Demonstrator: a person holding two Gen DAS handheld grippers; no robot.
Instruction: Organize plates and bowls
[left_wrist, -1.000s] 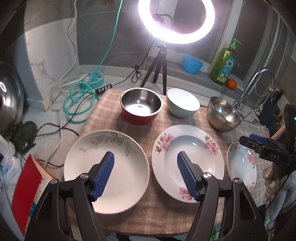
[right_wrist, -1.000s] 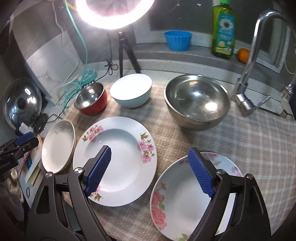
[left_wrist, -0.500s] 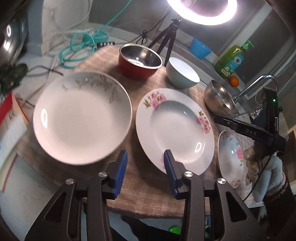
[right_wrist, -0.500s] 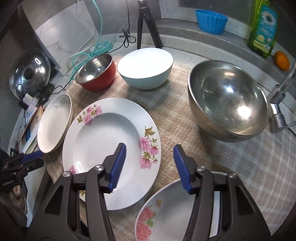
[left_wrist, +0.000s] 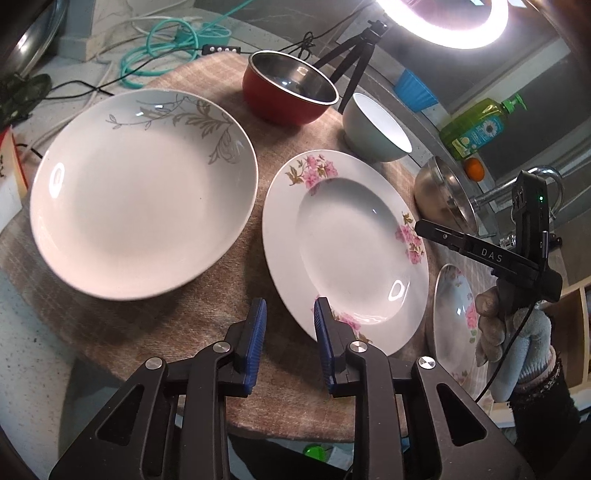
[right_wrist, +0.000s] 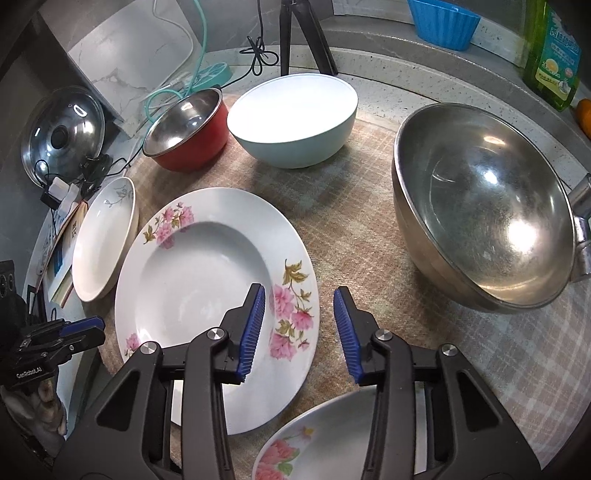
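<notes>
1. Left claw (left_wrist: 288, 334) hangs low over the checked cloth (left_wrist: 229, 291), fingers parted with a narrow gap, nothing between them; its right pad sits at the near rim of the pink-flowered plate (left_wrist: 345, 247).
2. Right claw (right_wrist: 300, 326) is released too, empty, one pad over that same plate's flowered rim (right_wrist: 207, 295), the other over bare cloth (right_wrist: 354, 236).
3. Just beneath the right claw, a second floral plate (right_wrist: 317, 439) peeks in at the bottom edge.
4. Out to the left lies the leaf-pattern plate (left_wrist: 142, 194), flat on the cloth, close beside the flowered one.
5. Behind the plates stand three bowls: red bowl (right_wrist: 186, 129), pale blue bowl (right_wrist: 293, 118), and the big steel bowl (right_wrist: 480, 206) to the right.
6. Beyond them on the worktop: ring-light tripod (left_wrist: 354, 70), green soap bottle (left_wrist: 476, 127), teal cable (left_wrist: 162, 51).
</notes>
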